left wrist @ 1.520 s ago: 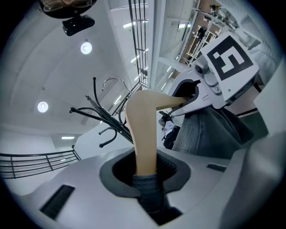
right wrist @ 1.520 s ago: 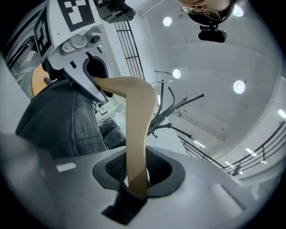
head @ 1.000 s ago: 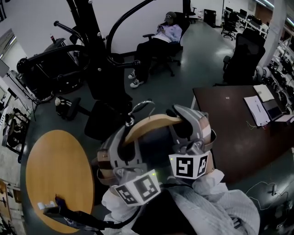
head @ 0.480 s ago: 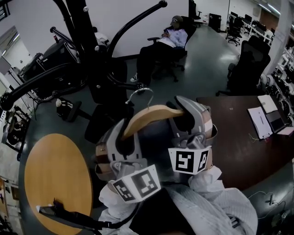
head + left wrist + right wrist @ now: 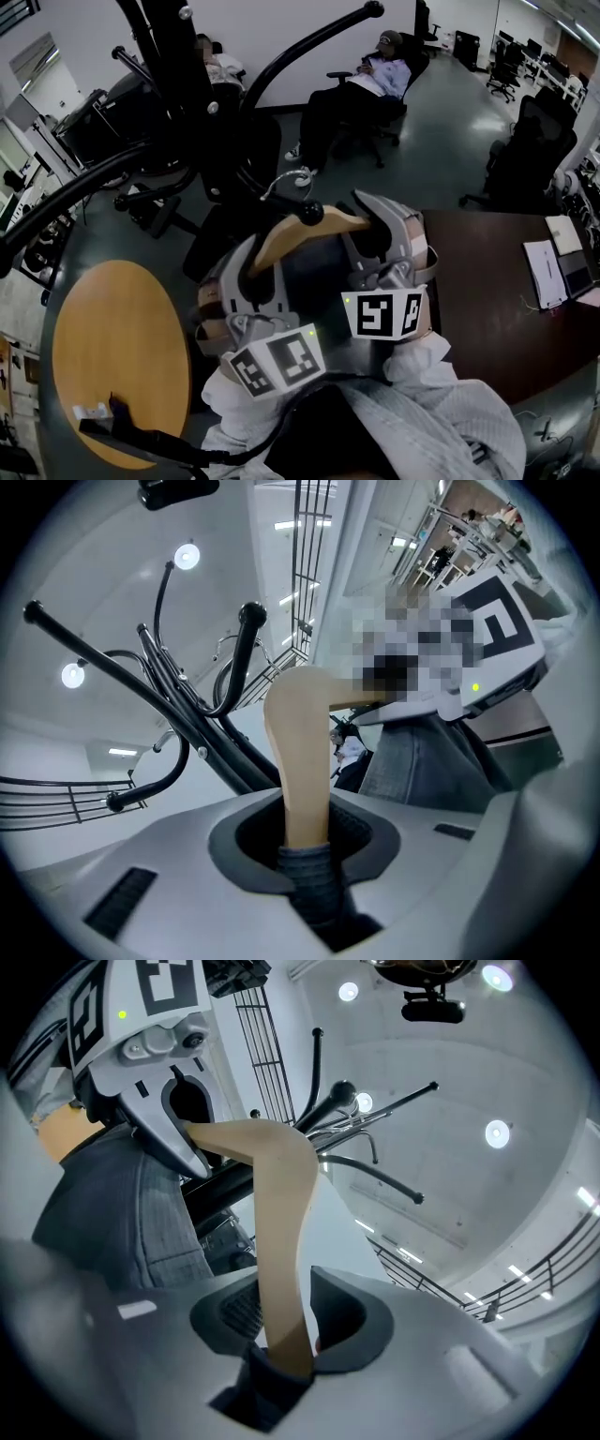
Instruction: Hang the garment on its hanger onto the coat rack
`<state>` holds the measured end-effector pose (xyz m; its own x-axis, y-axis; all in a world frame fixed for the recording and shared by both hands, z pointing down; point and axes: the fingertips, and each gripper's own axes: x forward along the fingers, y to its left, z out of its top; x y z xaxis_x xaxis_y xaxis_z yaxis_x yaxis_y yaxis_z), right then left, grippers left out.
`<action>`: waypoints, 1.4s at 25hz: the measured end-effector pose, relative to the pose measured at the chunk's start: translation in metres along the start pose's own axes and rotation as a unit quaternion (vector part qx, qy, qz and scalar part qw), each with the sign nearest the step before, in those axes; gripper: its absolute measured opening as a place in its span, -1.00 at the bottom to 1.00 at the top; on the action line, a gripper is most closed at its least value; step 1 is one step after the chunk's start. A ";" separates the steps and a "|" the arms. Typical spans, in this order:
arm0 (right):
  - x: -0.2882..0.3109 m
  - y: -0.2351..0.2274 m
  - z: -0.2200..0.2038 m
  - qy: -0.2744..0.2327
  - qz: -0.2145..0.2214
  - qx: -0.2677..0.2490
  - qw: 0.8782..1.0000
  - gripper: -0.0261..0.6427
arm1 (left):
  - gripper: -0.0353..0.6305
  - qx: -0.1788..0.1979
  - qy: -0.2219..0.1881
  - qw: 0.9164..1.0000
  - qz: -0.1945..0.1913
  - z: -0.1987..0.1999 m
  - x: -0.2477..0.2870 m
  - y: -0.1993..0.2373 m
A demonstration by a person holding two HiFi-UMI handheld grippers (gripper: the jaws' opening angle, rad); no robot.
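A wooden hanger with a metal hook carries a dark garment and is held up in front of the black coat rack. The hook sits beside the knob of a rack arm. My left gripper is shut on the hanger's left arm, with grey fabric bunched at the jaws. The hanger's right arm passes between the pads of my right gripper, which touch it on both sides. Rack arms curve overhead.
A round wooden table lies at the lower left. A dark desk with papers stands on the right. A person sits in a chair beyond the rack. Black office chairs are at the far right.
Both grippers have carried the hanger up and closer to the rack. The hook has risen and now sits by the knob of a rack arm.
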<state>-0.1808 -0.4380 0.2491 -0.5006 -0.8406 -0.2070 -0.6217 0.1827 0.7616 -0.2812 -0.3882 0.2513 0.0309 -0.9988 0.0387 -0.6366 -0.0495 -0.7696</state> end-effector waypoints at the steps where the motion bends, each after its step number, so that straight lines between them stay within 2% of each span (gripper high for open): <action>1: 0.006 0.004 -0.001 -0.003 0.007 0.002 1.000 -0.58 | -0.67 -0.001 0.006 1.000 0.001 -0.004 0.003 0.001; 7: 0.029 0.022 -0.005 -0.019 0.039 0.020 0.999 -0.58 | -0.67 0.003 0.037 0.999 0.012 -0.022 0.013 0.003; 17: 0.030 0.060 -0.007 -0.027 0.082 0.025 0.996 -0.59 | -0.67 -0.017 0.077 0.997 -0.001 -0.054 0.003 -0.009; 22: 0.023 0.061 -0.009 -0.024 0.082 0.034 0.996 -0.59 | -0.67 0.010 0.061 0.998 0.029 -0.052 -0.002 -0.010; 26: 0.018 0.063 -0.006 -0.015 0.102 0.053 0.993 -0.59 | -0.67 0.029 0.047 0.997 0.056 -0.049 -0.008 -0.007; 32: 0.003 0.061 -0.006 -0.005 0.125 0.050 0.991 -0.57 | -0.65 0.025 0.031 0.998 0.046 -0.042 -0.016 -0.014; 35: -0.008 0.060 0.001 -0.012 0.140 0.042 0.989 -0.53 | -0.47 0.012 0.022 0.999 0.019 -0.039 -0.022 -0.019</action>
<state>-0.2147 -0.4195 0.2953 -0.6743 -0.7384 -0.0099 -0.5040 0.4503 0.7370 -0.2999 -0.3655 0.2902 -0.0285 -0.9989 0.0366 -0.6180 -0.0112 -0.7861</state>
